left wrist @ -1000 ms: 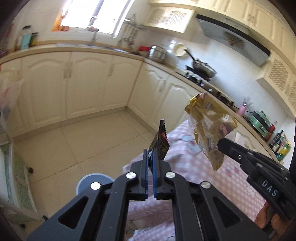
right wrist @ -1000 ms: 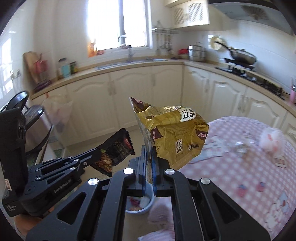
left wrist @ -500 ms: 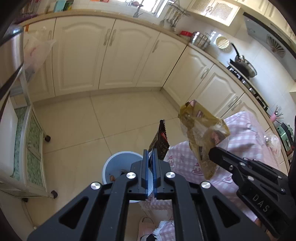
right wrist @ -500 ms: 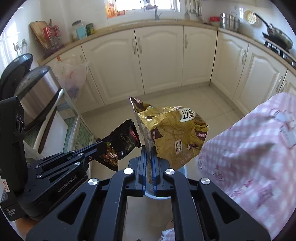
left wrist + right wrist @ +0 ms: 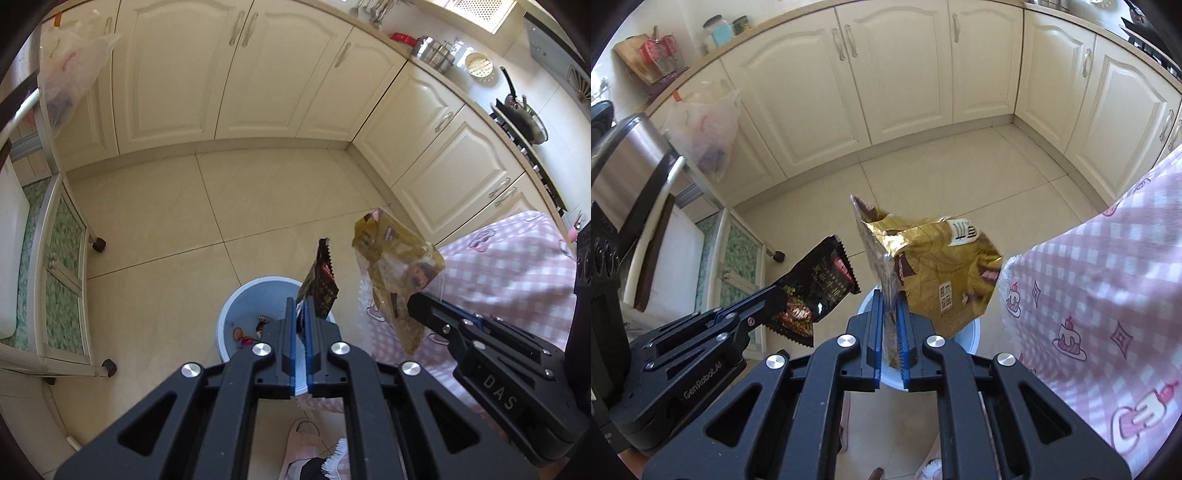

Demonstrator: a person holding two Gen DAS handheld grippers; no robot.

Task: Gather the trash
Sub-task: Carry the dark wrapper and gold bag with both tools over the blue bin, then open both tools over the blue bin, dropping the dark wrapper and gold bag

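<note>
Left gripper [image 5: 303, 314] above trash bin [image 5: 236, 306].

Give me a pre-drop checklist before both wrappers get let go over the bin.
1. Left gripper shut on the black wrapper: ok.
2. Right gripper shut on the gold bag: ok.
3. Black wrapper over the blue bin: ok.
4. Gold bag over the bin opening: cannot tell; in the left view it hangs toward the checked tablecloth.
5. Bin has room: ok, only a few scraps at the bottom.
</note>
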